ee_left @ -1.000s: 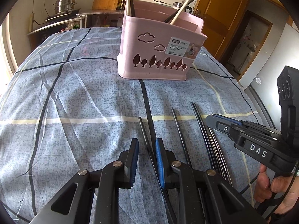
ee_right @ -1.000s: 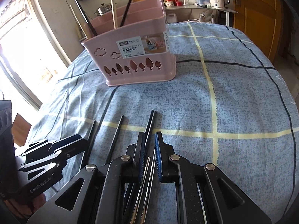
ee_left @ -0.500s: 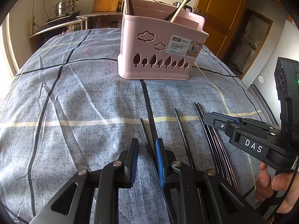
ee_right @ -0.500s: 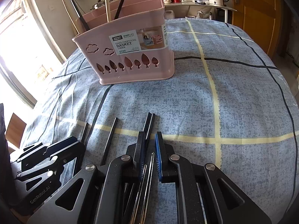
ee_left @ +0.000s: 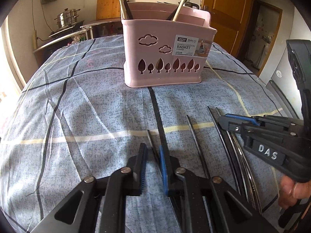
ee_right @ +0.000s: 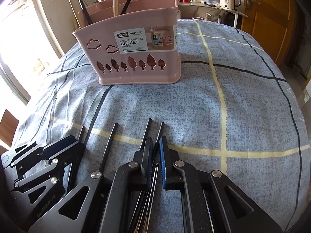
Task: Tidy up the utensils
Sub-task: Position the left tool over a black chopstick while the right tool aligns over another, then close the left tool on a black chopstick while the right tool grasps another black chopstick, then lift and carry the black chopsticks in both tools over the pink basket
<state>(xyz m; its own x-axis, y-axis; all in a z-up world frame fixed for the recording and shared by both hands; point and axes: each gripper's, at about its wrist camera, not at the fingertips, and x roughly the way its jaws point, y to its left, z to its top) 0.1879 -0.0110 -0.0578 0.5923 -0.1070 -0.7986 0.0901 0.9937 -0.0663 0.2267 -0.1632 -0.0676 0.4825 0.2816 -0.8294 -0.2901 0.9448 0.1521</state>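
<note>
A pink plastic chopstick basket (ee_left: pixel 165 58) with cloud and tree cut-outs stands upright toward the far edge of the desk, which is covered by a blue-grey checked cloth (ee_left: pixel 77 106). Pale and dark chopsticks lean inside it. Nearer the front edge, thin dark chopsticks (ee_left: pixel 196 145) lie flat, roughly side by side, pointing toward the basket. The left gripper (ee_left: pixel 152 161) has just been closing its jaws; one dark chopstick (ee_left: pixel 153 147) runs between them, and they stand narrow around it. Just to its right, the right gripper (ee_right: pixel 154 155) has likewise been closing, its jaws drawn in on a bundle of dark and metal chopsticks (ee_right: pixel 150 190).
</note>
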